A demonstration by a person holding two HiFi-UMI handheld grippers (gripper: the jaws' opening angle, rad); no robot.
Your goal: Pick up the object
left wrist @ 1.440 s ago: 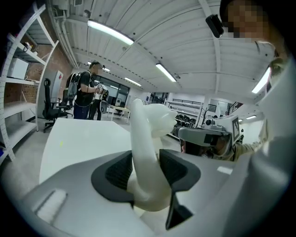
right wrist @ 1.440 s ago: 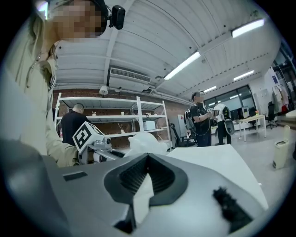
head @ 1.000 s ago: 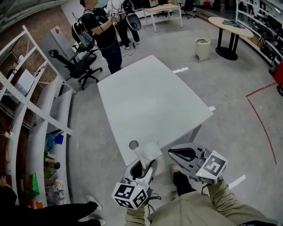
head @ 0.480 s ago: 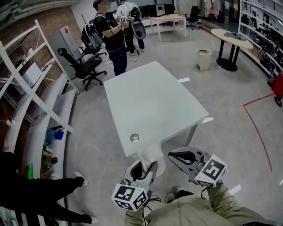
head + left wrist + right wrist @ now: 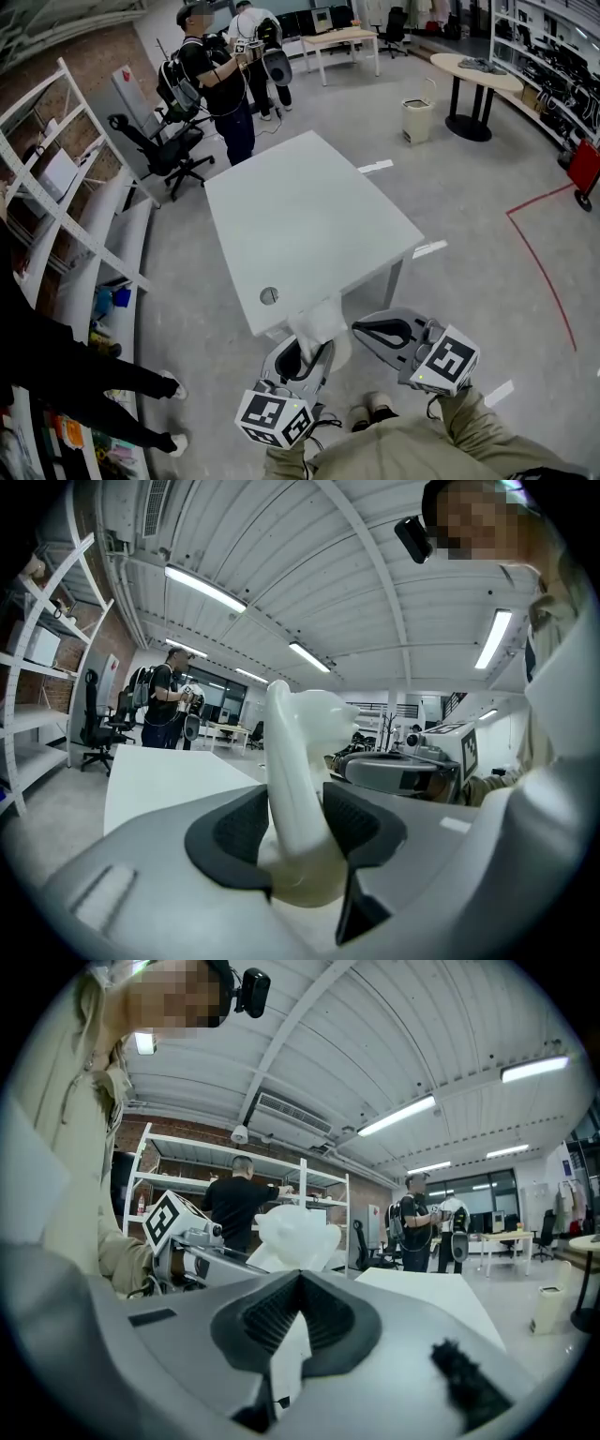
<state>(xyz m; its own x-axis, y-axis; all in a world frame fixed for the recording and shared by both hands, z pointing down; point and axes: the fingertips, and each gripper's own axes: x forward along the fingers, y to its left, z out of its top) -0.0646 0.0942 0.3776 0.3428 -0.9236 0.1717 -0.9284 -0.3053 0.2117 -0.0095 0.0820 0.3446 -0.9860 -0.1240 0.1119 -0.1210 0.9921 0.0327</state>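
Note:
A white, glossy moulded object (image 5: 317, 323) stands up between the jaws of my left gripper (image 5: 306, 354), just off the near edge of the pale grey table (image 5: 309, 216). In the left gripper view the object (image 5: 295, 752) rises from the left gripper (image 5: 295, 822), whose dark pads press on its narrow lower part from both sides. My right gripper (image 5: 382, 330) hangs beside it on the right, shut with nothing in it. The right gripper view shows the right gripper (image 5: 300, 1312) with its ribbed pads meeting, and the white object (image 5: 298, 1232) beyond them.
A round grommet hole (image 5: 269, 296) sits near the table's near corner. White shelving (image 5: 56, 216) and a person's dark-trousered legs (image 5: 84, 375) fill the left side. Beyond the table are an office chair (image 5: 155, 145), people (image 5: 216, 80), a bin (image 5: 417, 120) and a round table (image 5: 473, 75).
Both grippers and the held object keep their places in the view. The view has shifted a little over the table, and the person's legs at the left have come further in.

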